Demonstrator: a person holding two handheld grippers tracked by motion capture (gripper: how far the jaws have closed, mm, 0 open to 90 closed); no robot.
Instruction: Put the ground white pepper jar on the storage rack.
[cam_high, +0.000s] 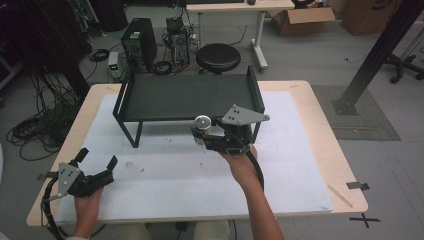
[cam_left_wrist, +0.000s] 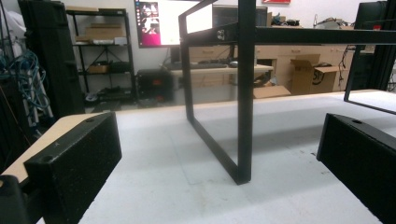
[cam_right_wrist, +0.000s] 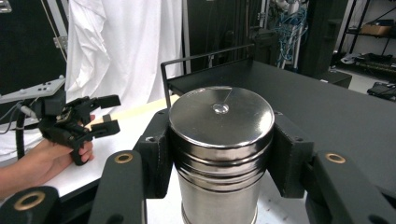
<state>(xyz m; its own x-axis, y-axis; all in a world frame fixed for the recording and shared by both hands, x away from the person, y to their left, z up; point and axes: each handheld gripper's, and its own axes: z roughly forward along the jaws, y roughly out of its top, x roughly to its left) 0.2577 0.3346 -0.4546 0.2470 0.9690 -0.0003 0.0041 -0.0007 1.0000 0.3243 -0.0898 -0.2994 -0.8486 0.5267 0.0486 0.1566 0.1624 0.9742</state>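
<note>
The steel canister (cam_right_wrist: 219, 149) is being gripped by the right tool (cam_high: 206, 136), its two pads (cam_right_wrist: 156, 149) pressed against the canister's ribbed sides just under the lid. It is being held upright in front of the black rack (cam_high: 187, 95), near the rack's front right leg, with its lid about level with the rack's shelf, as seen in the right gripper view. The shelf is being bounded by raised end rails, and its whole dark surface is lying bare behind the canister. In front of the rack, a broad stretch of the white mat (cam_high: 170, 180) on the tabletop (cam_high: 320, 100) is being left free.

The canister is being shown as a polished, round metal tin with a flat lid, a small dimple at the lid's centre and ridges around its upper body.

The left tool (cam_high: 97, 159) is being held with its jaws apart, well to the left of the rack's front left leg, nothing between them.

The canister's base is being cut off by the frame's lower edge, and in the high view its body is being hidden by the right tool.
</note>
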